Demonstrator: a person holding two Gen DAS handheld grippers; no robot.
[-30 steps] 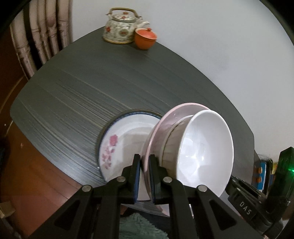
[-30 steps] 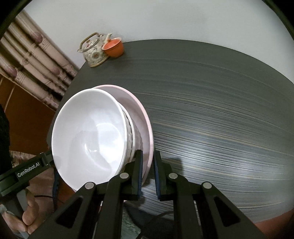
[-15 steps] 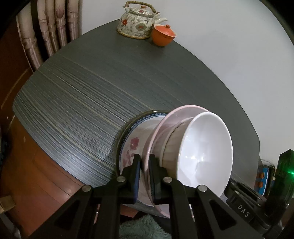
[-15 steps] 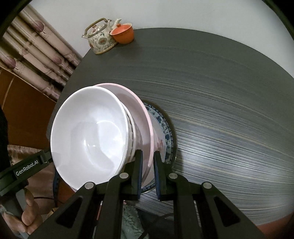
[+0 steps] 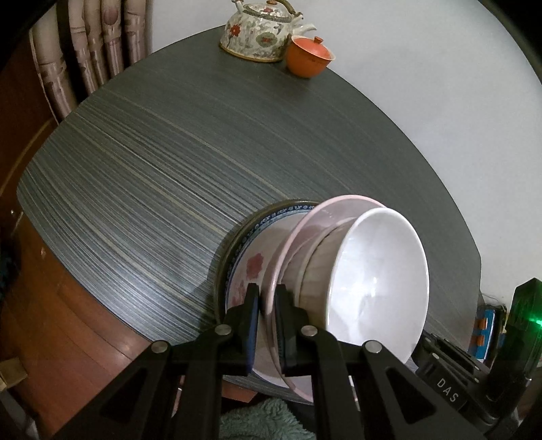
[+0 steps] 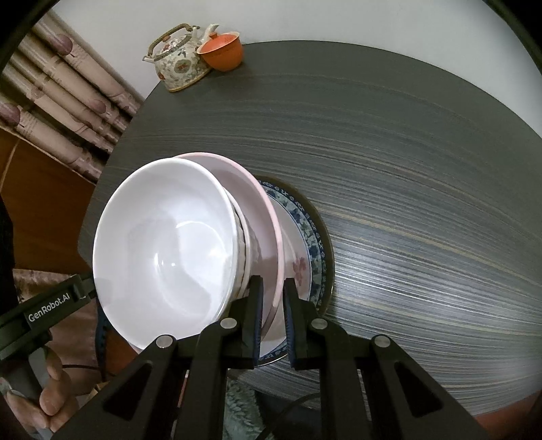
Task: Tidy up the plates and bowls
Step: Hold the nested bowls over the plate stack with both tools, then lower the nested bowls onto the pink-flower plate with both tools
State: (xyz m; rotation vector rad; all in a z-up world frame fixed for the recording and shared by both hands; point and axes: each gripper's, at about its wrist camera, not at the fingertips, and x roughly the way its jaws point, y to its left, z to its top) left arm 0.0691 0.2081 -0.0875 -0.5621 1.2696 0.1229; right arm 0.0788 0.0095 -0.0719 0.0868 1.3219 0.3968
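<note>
Now your left gripper (image 5: 267, 298) and right gripper (image 6: 272, 291), both clamping the pink plate (image 5: 298, 237), have lowered it over the blue-rimmed floral plate (image 6: 305, 220); release next.

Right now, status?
Left gripper and right gripper shut on pink plate carrying white bowls. Hovering over floral plate. Nothing in the way.

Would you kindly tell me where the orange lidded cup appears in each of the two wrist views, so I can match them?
Left wrist view: the orange lidded cup sits at the top, right of centre, on the far edge of the table.
Right wrist view: it sits at the top, left of centre, again at the far edge.
Shared landmark: the floral teapot, just left of the cup in both views.
</note>
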